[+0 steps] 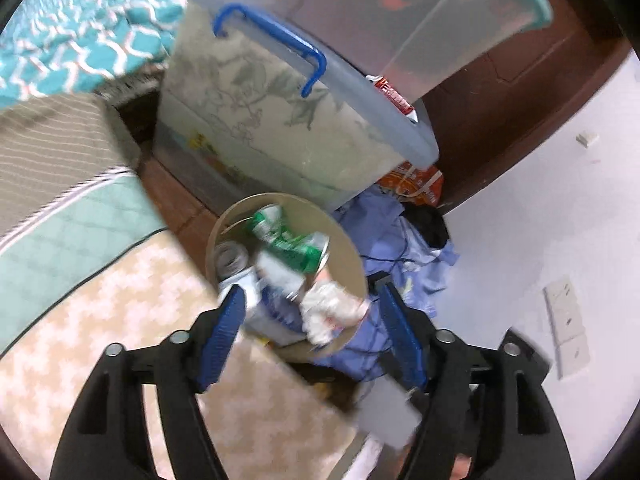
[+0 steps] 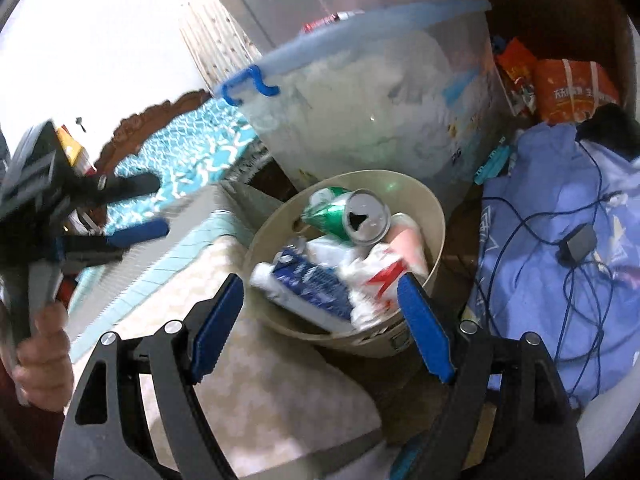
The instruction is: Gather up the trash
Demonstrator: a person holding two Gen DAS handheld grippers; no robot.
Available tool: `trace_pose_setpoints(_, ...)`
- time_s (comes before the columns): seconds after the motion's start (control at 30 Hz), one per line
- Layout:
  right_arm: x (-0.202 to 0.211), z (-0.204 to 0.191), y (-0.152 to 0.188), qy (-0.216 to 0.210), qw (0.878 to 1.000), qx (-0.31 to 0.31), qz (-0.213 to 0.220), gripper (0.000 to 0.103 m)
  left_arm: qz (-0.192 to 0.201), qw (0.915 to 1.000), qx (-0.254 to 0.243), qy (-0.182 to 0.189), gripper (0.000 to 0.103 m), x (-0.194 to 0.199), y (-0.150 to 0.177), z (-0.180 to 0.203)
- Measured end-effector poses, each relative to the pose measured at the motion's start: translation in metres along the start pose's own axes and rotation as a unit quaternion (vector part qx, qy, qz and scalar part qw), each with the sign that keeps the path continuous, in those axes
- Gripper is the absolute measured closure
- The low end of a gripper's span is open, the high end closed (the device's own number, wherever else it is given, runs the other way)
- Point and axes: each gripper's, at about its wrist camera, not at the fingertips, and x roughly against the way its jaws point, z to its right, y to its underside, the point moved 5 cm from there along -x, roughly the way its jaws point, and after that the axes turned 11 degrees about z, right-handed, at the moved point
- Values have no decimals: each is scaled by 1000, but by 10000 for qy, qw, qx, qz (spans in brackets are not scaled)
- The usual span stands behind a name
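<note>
- Your left gripper sits closest to the lens, its blue ribbed pads spread wide with nothing pinched; the round beige plastic waste bin lies just beyond the tips.
- Your right gripper is spread just as wide and empty, its tips framing the near rim of the same bin.
- Both wrist views are smeared, so you probably cannot judge depth well; a reach made now could clip the bin's rim and tip it towards the bed edge.
- Watch the crushed green drinks can: it rides high on the heap, opening towards you, and a knock to the bin could roll it out onto the floor.
- Keep the right pads away from the dark cable and small black adapter lying on the crumpled lilac cloth beside the bin; a snag there would likely drag the lot.
- Inside the bin you have the trash: the can, a blue-and-white printed carton, a white wrapper with a red mark, and a pale pink piece against the far wall.
- Behind it stands a translucent lidded storage tub with blue clip handles, holding pale bundled fabric, with a second clear tub stacked on its lid.
- Orange printed packets rest to the right of that tub; whether they count as trash, you cannot tell.
</note>
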Motion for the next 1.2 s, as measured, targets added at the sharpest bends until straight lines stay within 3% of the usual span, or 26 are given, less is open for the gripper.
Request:
trace_pose_setpoints(0.2, 27, -33, 37, -88, 9986, -516, 30, 21, 191, 9897, -947, -1054, 28, 65, 63, -18)
trace_pose_setpoints(0.33, 35, -54, 67, -60, 9970, -763, -80, 19, 302, 9813, -1091, -1554, 23, 104, 95, -35)
trace_pose_setpoints(0.47, 46, -72, 86, -18, 9958, -895, -181, 17, 644, 9720, -1186, -1922, 12, 150, 109, -42)
trace_pose_setpoints(0.63, 67, -95, 96, 109, 9966, -794, -166, 11, 899, 9608, -1418, -2208, 9, 185, 123, -41)
trace_pose_setpoints(0.87, 97, -128, 96, 422, 9978, -508, 91, 3, 1111, 9538, -1437, -2392, 8, 218, 135, -45)
trace_pose_setpoints(1.2, 109, -157, 105, 685, 9973, -165, 184, 3, 1346, 9402, -1386, -2805, 8, 247, 142, -53)
